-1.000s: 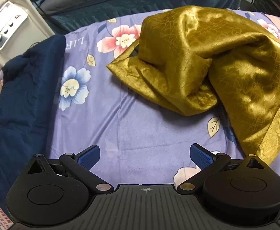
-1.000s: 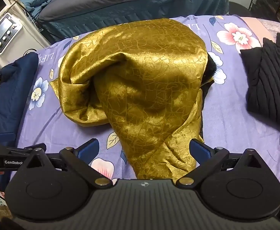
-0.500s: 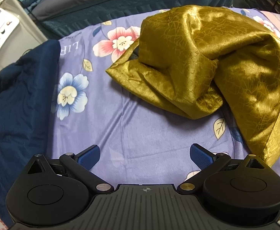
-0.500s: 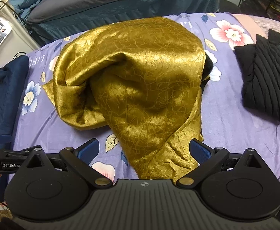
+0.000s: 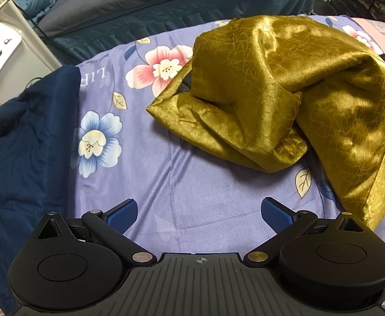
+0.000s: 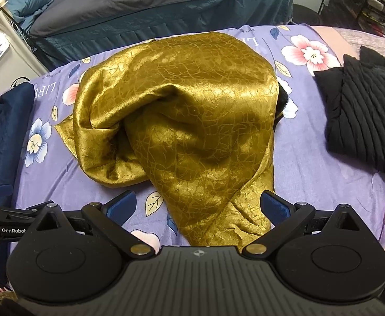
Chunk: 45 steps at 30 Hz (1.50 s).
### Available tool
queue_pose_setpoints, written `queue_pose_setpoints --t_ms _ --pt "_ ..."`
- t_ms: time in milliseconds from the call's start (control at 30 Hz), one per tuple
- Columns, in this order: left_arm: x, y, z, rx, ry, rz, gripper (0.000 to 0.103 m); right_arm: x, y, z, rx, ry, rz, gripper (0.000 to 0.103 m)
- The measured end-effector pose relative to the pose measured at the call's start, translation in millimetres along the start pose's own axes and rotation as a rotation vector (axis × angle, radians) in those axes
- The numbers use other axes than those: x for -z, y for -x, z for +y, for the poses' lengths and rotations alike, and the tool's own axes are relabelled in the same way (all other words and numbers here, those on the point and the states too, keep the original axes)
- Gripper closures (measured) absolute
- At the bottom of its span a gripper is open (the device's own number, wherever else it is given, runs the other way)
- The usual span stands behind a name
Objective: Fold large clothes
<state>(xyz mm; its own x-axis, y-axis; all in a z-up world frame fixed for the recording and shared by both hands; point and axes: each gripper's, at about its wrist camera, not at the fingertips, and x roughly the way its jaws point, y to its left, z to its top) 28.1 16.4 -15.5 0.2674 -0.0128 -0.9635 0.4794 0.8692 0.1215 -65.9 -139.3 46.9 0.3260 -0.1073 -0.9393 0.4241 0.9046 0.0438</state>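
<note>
Item: gold satin garment, crumpled in a rumpled heap on the purple floral bedsheet, unfolded; no edge, sleeve or hem can be told apart with certainty. Tools: left gripper, jaws spread wide and holding nothing, over bare sheet; right gripper, jaws likewise wide and holding nothing. Position: in the right wrist view the garment's near end lies between the spread blue pads at 12 o'clock, seemingly just below them, contact not discernible; in the left wrist view the heap sits from 12 to 3 o'clock, its trailing tail near the right pad but apart from it. Neighbours: navy blue cloth at 9 o'clock of the left view; black ribbed garment at 2 o'clock of the right view. Risks, as judged: the slick fabric may slip from a shallow pinch; closing on the bunched end may catch several layers or the sheet beneath, so the heap lifts twisted instead of spreading; a wide sweep may drag the neighbouring clothes.
</note>
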Motion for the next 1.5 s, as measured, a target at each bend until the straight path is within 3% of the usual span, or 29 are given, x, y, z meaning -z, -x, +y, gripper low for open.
queue_pose_setpoints --t_ms 433,933,1167,1333,1500 --pt "6.3 5.4 -3.0 -0.032 0.019 -0.01 0.0 -0.7 -0.3 -4.6 -0.031 0.021 -0.006 0.002" --pt "9.2 7.7 -12.0 -0.054 0.115 -0.007 0.0 -7.1 -11.8 -26.5 -0.093 0.076 0.008 0.002" --pt "14.6 8.7 8.8 -0.03 0.237 -0.016 0.0 -39.6 -18.7 -52.6 -0.152 0.076 -0.095 0.002" --pt "27.1 13.2 39.7 -0.028 0.358 -0.031 0.0 -92.7 -48.1 -84.2 -0.218 -0.045 -0.123 0.001" --pt "53.7 18.6 70.2 -0.036 0.494 -0.027 0.0 -133.3 -116.9 -127.2 -0.261 -0.398 -0.031 0.001"
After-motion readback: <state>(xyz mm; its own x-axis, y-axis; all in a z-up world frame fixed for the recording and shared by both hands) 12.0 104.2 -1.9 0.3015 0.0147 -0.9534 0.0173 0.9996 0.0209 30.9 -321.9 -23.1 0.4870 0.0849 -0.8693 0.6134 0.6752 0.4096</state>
